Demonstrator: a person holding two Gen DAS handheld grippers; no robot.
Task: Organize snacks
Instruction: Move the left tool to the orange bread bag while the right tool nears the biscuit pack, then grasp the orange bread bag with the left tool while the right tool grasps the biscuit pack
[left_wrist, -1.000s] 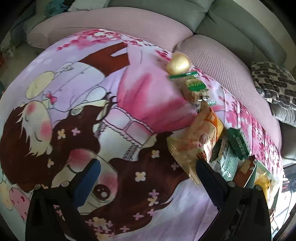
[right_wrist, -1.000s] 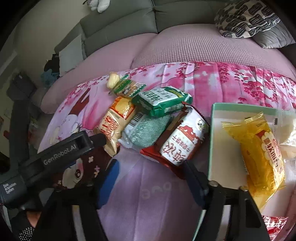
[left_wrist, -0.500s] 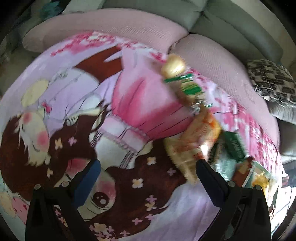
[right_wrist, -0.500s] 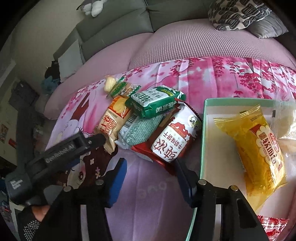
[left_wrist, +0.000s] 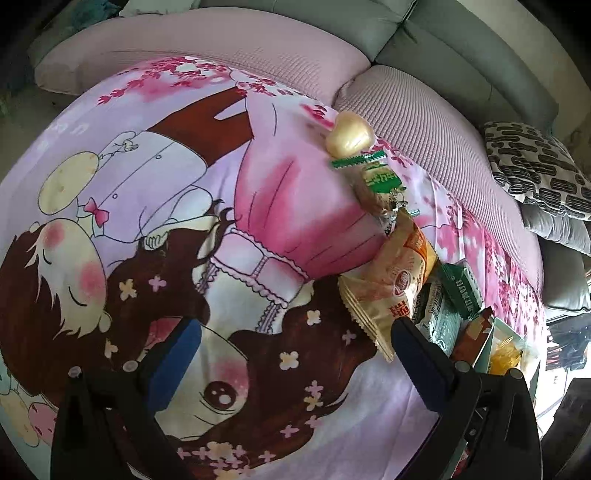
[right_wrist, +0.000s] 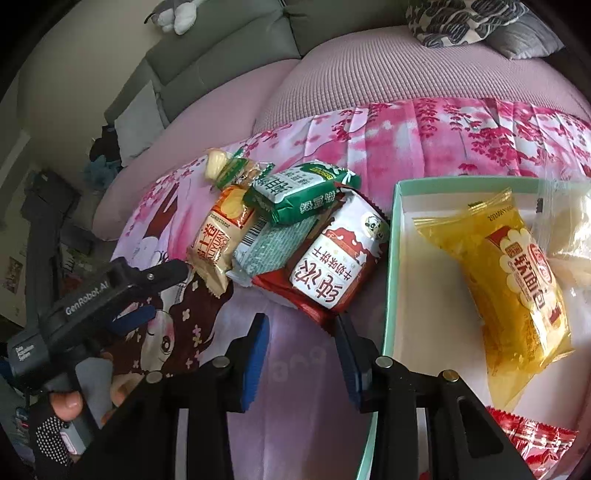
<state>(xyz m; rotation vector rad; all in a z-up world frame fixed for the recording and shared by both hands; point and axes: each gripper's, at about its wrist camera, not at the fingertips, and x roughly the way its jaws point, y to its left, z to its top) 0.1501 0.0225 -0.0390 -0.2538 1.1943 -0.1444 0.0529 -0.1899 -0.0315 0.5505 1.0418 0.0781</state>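
Observation:
Several snack packets lie heaped on the cartoon-print cloth: a red-and-white packet, a green packet, a pale green wafer packet and an orange packet. My right gripper hovers just below the red-and-white packet. Its jaws are closing, and the packet's lower corner sits at the right fingertip, not pinched. My left gripper stands wide open over bare cloth, its right finger beside the orange packet's end. A teal-rimmed box holds a yellow bread packet.
A golden candy and a green-labelled biscuit packet lie at the pile's far end. The box also holds a clear bag and a red packet. Behind are a pink-covered grey sofa and a patterned pillow.
The right gripper's jaws have narrowed a good deal and sit closer under the red-and-white packet. The left gripper has stayed open and barely shifted.

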